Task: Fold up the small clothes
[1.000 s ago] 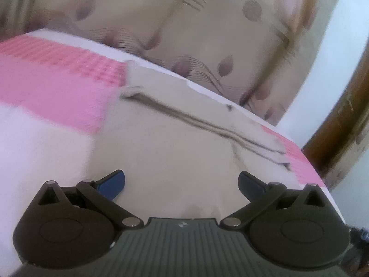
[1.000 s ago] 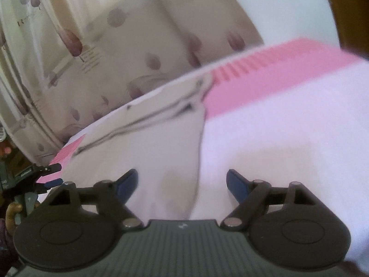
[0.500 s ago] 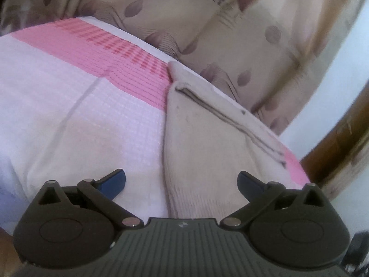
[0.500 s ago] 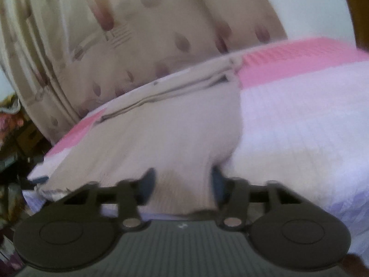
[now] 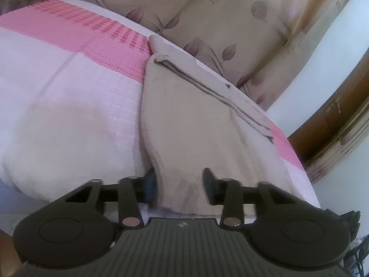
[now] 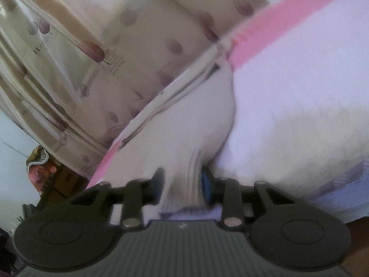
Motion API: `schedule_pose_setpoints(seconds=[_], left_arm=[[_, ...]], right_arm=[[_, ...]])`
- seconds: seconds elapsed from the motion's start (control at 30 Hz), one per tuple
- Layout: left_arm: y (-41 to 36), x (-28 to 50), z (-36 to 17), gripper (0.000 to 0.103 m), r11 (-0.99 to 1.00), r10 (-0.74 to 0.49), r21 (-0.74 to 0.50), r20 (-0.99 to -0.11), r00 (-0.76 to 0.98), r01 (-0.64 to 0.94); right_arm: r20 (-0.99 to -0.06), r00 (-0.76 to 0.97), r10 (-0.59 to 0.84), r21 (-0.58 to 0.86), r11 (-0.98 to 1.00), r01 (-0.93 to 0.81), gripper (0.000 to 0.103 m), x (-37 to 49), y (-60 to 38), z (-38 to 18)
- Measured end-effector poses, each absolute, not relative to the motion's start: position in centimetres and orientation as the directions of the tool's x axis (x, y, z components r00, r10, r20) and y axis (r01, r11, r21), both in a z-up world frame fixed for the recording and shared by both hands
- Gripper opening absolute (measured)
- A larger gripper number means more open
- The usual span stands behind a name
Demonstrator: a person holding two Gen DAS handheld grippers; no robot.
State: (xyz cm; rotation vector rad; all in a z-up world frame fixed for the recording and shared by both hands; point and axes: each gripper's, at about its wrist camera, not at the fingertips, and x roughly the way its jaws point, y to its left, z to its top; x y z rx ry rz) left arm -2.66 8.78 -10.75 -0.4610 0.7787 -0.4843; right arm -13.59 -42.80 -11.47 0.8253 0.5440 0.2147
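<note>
Both hand-held grippers have closed in on the near hem since a second ago, when their fingers stood wide apart above the cloth. Now the left hand-held gripper [image 5: 180, 185] has its fingers narrowed around the near left corner of the beige garment [image 5: 200, 115], with bunched fabric between them; whether the pads fully bite cannot be told. Its partner, the right hand-held gripper [image 6: 182, 184], is clamped on the garment [image 6: 184, 124] at the near right corner, ribbed hem pinched between the fingers. Elsewhere the cloth lies flat on the bed [image 5: 69, 106], spread over a pink and white bedspread, its dark-trimmed far edge towards the leaf-patterned curtain [image 5: 219, 20]. One risk from here: if the left grip holds only a single layer or a thin fold, lifting could let that corner slip, leaving the fold skewed. Uneven pulling between the two hands could also drag the garment off the near edge of the bed.
</note>
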Motion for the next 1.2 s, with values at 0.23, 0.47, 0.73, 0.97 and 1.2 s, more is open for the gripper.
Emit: schedule_pose_setpoints(seconds=[0.23,0.47,0.73,0.97,1.2], left_arm=[[8.7,-1.9,-10.9,0.025,0.778,-0.587,-0.588,-0.551,0.593,0.223],[8.2,-1.3,-11.3,0.005,0.784,-0.580,-0.582,-0.562,0.590,0.216],[6.0,-2.7,-9.7,0.005,0.873,-0.478,-0.398,-0.586,0.654,0.281],[5.0,-3.0,-9.0,0.005,0.905,-0.424,-0.312,-0.599,0.679,0.290],[4.3,-3.4,-8.4,0.005,0.916,-0.402,-0.265,-0.591,0.700,0.302]], right_arm=[[-0.406,0.825,0.393,0.753,0.656,0.058,0.033,-12.9,-43.2,-11.1],[-0.432,0.830,0.353,0.699,0.713,0.061,0.026,-13.1,-42.1,-10.7],[-0.419,0.842,0.341,0.716,0.694,0.075,0.013,-13.4,-41.9,-10.4],[-0.383,0.852,0.358,0.758,0.649,0.068,0.013,-13.2,-42.3,-10.1],[-0.374,0.853,0.363,0.765,0.642,0.063,0.013,-13.0,-42.0,-9.9]])
